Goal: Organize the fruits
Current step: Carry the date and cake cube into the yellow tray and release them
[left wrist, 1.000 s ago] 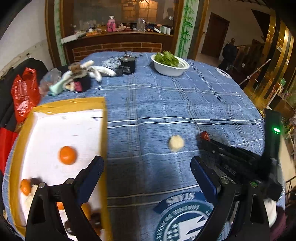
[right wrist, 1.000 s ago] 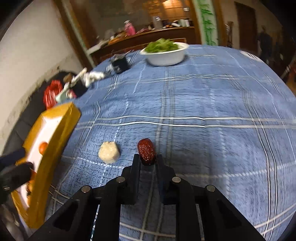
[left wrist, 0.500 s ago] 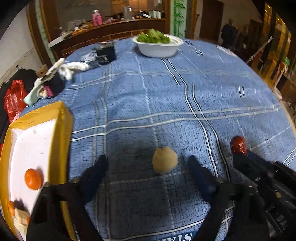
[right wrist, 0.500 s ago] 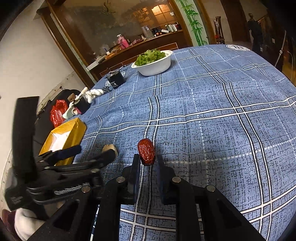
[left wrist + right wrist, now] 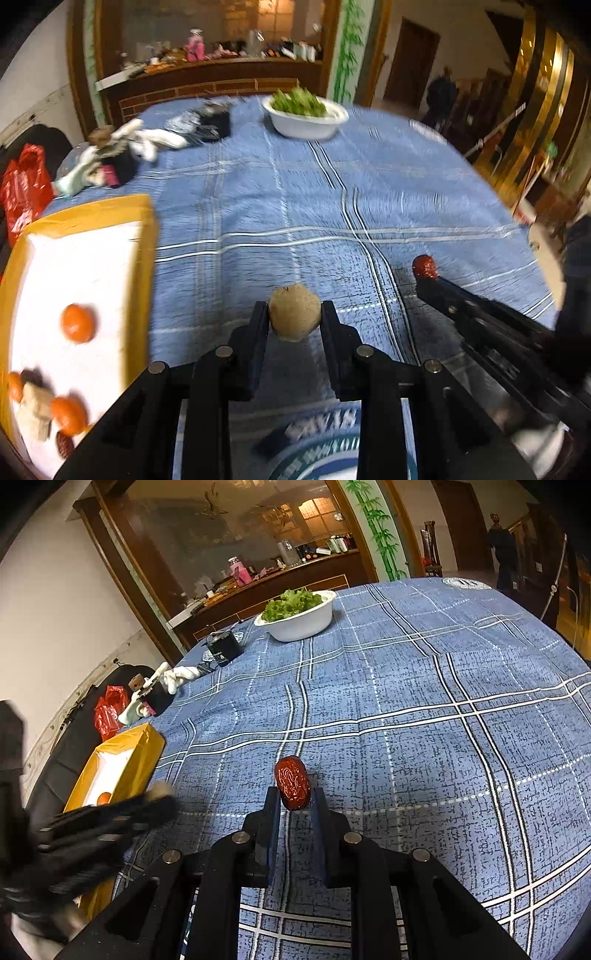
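Note:
A tan round fruit [image 5: 294, 313] sits between the pads of my left gripper [image 5: 293, 307], whose jaws are closing and press on both its sides just above the blue checked cloth. My right gripper [image 5: 295, 797] is shut on a wrinkled red date [image 5: 291, 783]. In the left wrist view that date [image 5: 424, 266] shows at the tip of the right gripper, to the right of the tan fruit. A yellow-rimmed tray [image 5: 146, 236] with a white floor lies to the left. It holds small oranges [image 5: 77, 322], a date and pale pieces.
A white bowl of greens [image 5: 306, 123] stands at the far side of the round table. White gloves [image 5: 147, 142], a black box [image 5: 223, 651] and a red bag [image 5: 22, 192] lie at the far left edge. A person stands in the far doorway.
My left gripper swung from above the tray to the tan fruit and its wide jaws closed onto it. The right gripper stayed shut on the date.

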